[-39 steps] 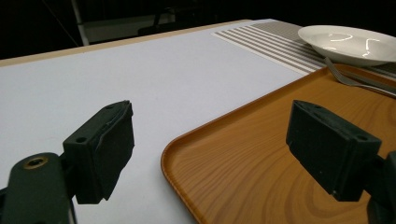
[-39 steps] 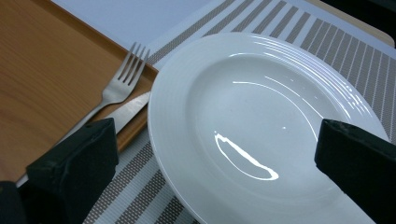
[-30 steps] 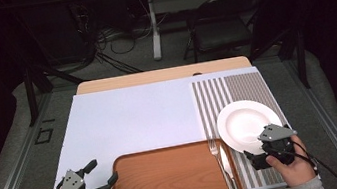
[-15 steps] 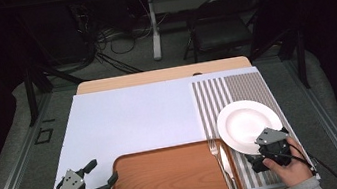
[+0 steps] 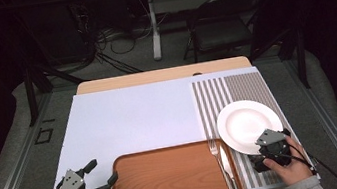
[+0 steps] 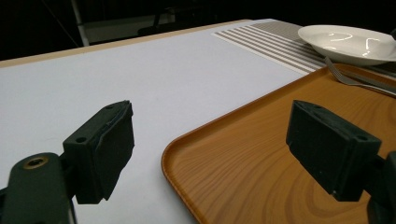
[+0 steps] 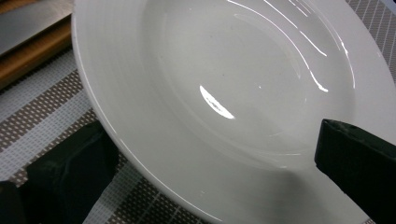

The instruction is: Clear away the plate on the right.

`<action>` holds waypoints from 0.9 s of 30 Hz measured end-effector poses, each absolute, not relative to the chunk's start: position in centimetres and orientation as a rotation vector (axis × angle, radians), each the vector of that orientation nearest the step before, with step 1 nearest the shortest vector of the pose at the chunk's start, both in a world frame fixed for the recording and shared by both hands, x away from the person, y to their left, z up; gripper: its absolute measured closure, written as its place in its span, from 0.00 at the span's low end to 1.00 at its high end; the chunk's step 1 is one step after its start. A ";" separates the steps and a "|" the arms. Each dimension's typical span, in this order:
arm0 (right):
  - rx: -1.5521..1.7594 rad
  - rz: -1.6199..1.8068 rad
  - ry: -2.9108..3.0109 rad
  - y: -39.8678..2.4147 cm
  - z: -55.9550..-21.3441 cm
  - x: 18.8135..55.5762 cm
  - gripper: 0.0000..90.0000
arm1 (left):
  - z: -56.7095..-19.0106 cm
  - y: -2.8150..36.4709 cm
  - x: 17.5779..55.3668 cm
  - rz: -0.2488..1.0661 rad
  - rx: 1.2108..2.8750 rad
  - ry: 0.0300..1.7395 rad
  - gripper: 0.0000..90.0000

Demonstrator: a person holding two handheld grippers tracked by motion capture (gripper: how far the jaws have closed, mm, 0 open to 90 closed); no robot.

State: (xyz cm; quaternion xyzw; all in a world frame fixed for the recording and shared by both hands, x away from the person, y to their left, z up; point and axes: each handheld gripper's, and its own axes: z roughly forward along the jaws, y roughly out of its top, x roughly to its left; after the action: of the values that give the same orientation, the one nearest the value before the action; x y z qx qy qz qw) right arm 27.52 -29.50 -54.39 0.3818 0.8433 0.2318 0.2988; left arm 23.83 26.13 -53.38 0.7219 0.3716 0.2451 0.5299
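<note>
While your right gripper [image 5: 267,146] stood at the near rim of the white plate [image 5: 248,123], the chief risk was a poor bite: with one jaw low beside the rim on the striped placemat [image 5: 227,93] and the other over the plate's inner slope, a glazed, sloping rim could have slid out as you closed, or tipped the plate if you lifted from one edge alone. A drag toward you could also have carried the plate against the fork [image 5: 219,165] and the tray's edge just to that gripper's left. Your right gripper's jaws were spread wide, straddling the rim; in the right gripper view the plate [image 7: 224,93] lay between them, and contact could not be confirmed from the pictures, so it was holding nothing. Your left gripper [image 5: 102,175] was likewise spread wide and empty, its jaws set either side of the near left corner of the wooden tray [image 5: 169,183]; in the left gripper view the tray's rim [image 6: 187,144] lay between the jaws without touching them. Closing there on a thin, rounded rim could have slipped or skewed the tray on the white mat [image 5: 130,120].
</note>
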 end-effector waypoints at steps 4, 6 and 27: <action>1.005 0.572 2.231 -29.8 -54.6 27.6 0.00 | -53.4 26.1 23.8 0.585 1.726 0.886 0.17; 0.995 0.546 2.226 -29.9 -54.7 27.7 0.00 | -53.4 26.2 23.8 0.585 1.724 0.887 0.17; 0.913 0.477 2.212 -30.0 -55.0 27.7 0.00 | -53.4 26.1 23.8 0.586 1.725 0.883 0.17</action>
State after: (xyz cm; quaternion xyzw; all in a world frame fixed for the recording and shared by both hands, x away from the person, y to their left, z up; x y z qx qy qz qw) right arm 27.68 -29.96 -55.03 0.3512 0.8514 0.1835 0.3437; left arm 23.81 26.13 -53.35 0.7227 0.3699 0.2453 0.5299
